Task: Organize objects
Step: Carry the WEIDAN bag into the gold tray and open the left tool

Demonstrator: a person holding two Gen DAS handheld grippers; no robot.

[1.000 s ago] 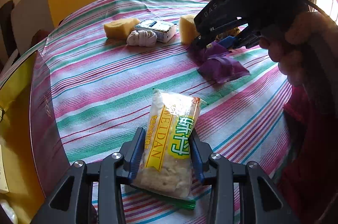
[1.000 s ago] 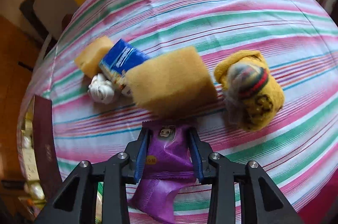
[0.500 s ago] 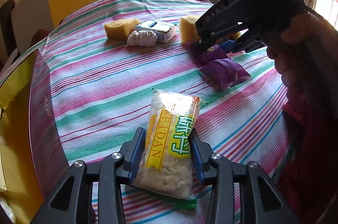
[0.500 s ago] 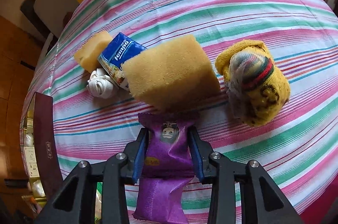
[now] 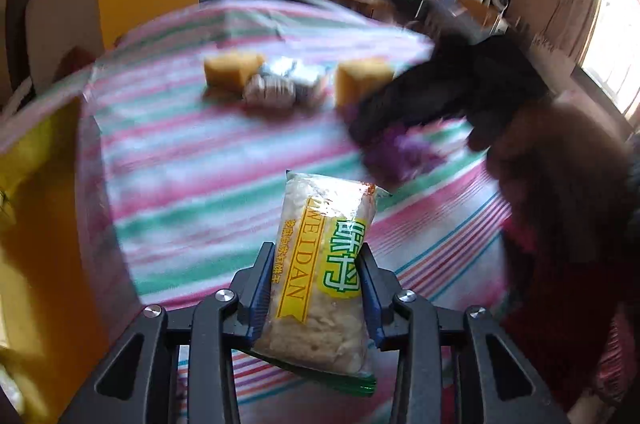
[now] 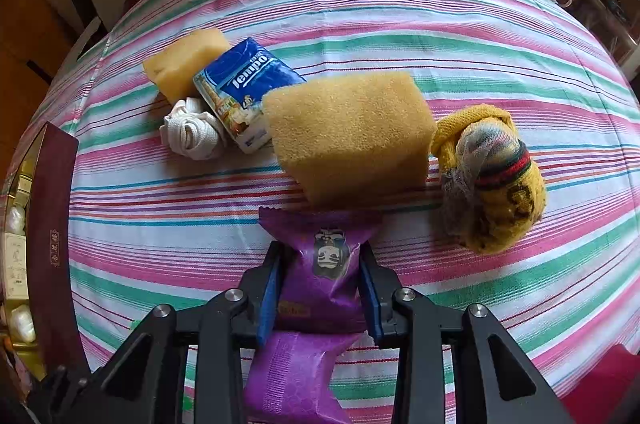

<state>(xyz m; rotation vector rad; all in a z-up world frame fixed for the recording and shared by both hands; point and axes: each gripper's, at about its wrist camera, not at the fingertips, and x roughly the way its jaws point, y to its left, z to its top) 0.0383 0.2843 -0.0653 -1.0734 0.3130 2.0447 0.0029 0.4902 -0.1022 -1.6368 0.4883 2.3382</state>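
Snacks are both in hand: our left gripper (image 5: 316,288) clamps the cracker pack (image 5: 320,264), our right gripper (image 6: 320,288) pinches the purple pack (image 6: 320,276) just short of the sponge (image 6: 352,132), probably for grouping them.

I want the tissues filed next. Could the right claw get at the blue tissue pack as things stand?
Probably not yet: the right claw is shut on a purple snack packet, and the big sponge stands between it and the blue tissue pack.
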